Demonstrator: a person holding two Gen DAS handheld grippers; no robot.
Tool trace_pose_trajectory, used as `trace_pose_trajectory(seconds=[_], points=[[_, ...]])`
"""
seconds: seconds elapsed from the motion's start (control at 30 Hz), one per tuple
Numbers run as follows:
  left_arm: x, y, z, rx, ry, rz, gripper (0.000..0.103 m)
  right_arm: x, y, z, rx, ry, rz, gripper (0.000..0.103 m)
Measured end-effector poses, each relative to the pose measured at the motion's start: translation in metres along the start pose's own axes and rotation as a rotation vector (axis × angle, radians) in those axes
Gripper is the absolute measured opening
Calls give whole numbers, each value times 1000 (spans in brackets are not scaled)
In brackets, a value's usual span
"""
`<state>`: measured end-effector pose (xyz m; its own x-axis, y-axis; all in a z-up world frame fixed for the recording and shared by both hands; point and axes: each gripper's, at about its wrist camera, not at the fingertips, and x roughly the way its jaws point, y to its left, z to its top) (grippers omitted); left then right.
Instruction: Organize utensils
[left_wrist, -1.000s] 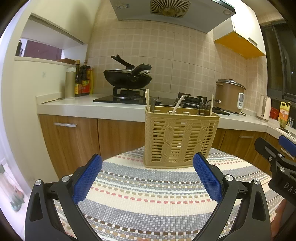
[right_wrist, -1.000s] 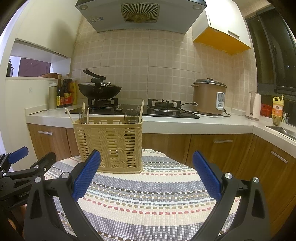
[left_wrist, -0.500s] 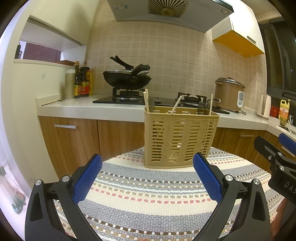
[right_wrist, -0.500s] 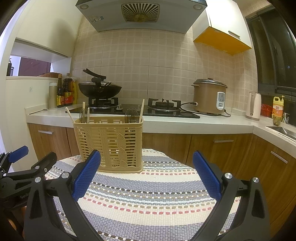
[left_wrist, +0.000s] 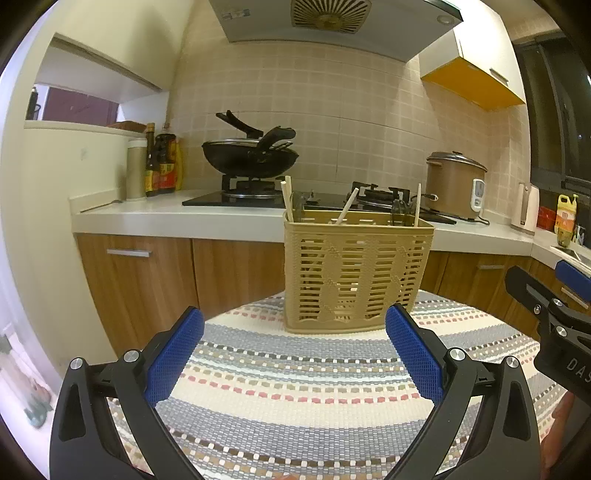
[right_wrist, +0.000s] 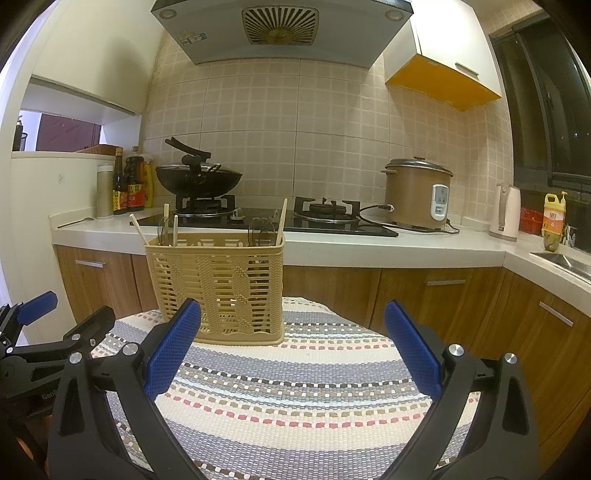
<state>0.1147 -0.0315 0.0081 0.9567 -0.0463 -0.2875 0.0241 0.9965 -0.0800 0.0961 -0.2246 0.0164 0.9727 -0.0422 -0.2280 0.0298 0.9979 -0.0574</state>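
A: So, where does the utensil basket (left_wrist: 356, 271) stand?

B: On the striped woven mat (left_wrist: 303, 384) that covers the round tabletop (right_wrist: 369, 325), toward the far side of it, upright. Chopsticks (left_wrist: 287, 197) and a few dark-handled utensils (left_wrist: 400, 212) poke out above the basket's rim.

A: And the claws?

B: The left claw (left_wrist: 293, 356) hangs in front of the basket, its blue pads (left_wrist: 173, 356) spread wide apart with nothing between them. The right claw (right_wrist: 291, 354) is also in front of the basket but off to its right, so the basket (right_wrist: 216, 291) sits behind its left pad (right_wrist: 171, 352). Its jaws stand wide apart too, empty.

A: Can either camera see the other claw?

B: Yes. The right one shows at the right edge of the left view, well to the right of the basket; the left one shows at the left edge of the right view.

A: What lies behind the basket?

B: A kitchen counter (right_wrist: 369, 245) with a gas hob (right_wrist: 266, 218), a black wok (left_wrist: 251, 157) on the burner behind the basket's left end, and a brown rice cooker (right_wrist: 417, 194) farther right. Sauce bottles (left_wrist: 160, 164) stand well to the left.
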Motion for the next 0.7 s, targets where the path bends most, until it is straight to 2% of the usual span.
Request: trace_pose_trajectory(seconds=[0.7], points=[[2, -3, -2, 13, 7, 23, 95, -1, 2, -1, -8, -2, 2, 95]])
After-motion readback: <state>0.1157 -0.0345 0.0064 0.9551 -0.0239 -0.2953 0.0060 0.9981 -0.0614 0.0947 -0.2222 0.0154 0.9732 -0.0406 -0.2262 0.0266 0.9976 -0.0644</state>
